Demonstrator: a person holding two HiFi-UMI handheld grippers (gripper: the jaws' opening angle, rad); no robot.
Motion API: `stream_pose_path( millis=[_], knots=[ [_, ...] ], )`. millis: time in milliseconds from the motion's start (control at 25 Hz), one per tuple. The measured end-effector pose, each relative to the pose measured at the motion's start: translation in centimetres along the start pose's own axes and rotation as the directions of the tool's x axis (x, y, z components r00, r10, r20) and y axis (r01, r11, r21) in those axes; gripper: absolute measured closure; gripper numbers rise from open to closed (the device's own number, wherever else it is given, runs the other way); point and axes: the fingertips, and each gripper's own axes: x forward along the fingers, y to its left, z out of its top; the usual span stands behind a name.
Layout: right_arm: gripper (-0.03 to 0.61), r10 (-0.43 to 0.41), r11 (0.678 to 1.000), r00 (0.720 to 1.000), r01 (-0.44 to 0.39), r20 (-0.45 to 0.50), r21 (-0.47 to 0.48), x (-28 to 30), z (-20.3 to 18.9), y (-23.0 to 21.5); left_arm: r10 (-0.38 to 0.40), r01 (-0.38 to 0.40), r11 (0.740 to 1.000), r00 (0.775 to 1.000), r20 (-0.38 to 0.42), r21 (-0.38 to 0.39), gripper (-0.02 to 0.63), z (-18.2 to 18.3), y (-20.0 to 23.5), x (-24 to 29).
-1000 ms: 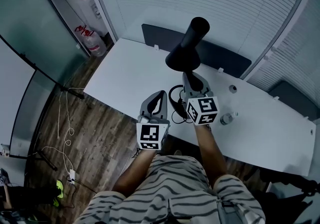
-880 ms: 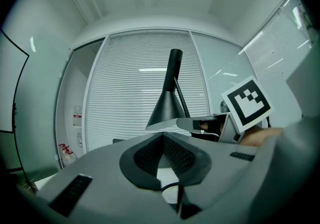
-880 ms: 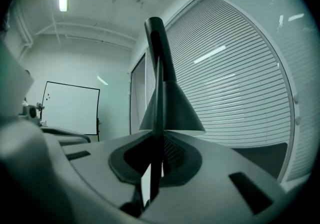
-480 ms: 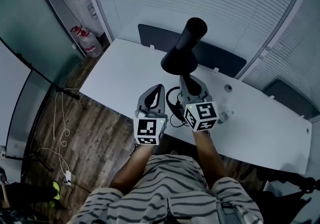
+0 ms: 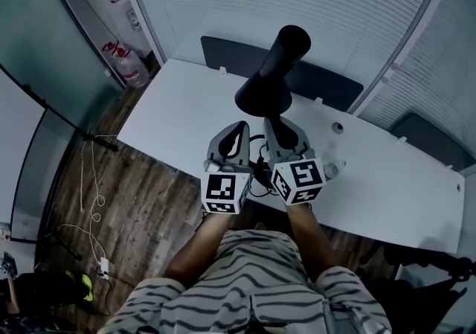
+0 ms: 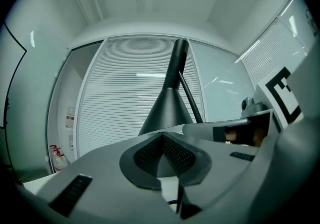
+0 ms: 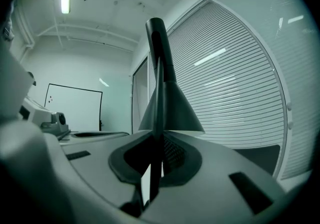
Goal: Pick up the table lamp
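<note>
The table lamp [image 5: 269,79] is black, with a cone shade, a round neck and a thin stem. In the head view it stands above the white table [image 5: 178,109], just beyond both grippers. My right gripper [image 5: 275,126] is shut on the thin stem [image 7: 159,93], which runs up between its pads. My left gripper [image 5: 236,133] sits close beside it on the left, shut with nothing between its pads. The left gripper view shows the shade [image 6: 169,103] ahead and the right gripper [image 6: 250,128] at the right. The lamp's base is hidden under the grippers.
The lamp's black cable [image 5: 258,170] loops on the table below the grippers. Two small objects [image 5: 338,128] [image 5: 332,169] lie on the table to the right. A dark panel [image 5: 327,87] runs behind the table. Water bottles [image 5: 123,65] and floor cables [image 5: 93,176] are at the left.
Both grippers have risen a little. The right one has carried the lamp slightly left and nearer, and the left gripper has closed in beside it.
</note>
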Motion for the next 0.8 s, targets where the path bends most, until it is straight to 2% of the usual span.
stream_pose_path(
  millis=[800],
  knots=[
    [0.558, -0.009, 1.0, 1.0, 0.009, -0.02, 0.027, -0.6, -1.2, 0.9, -0.024, 0.024, 1.0, 1.0, -0.001, 0.008, 0.606, 0.3, -1.1, 0.1]
  ],
)
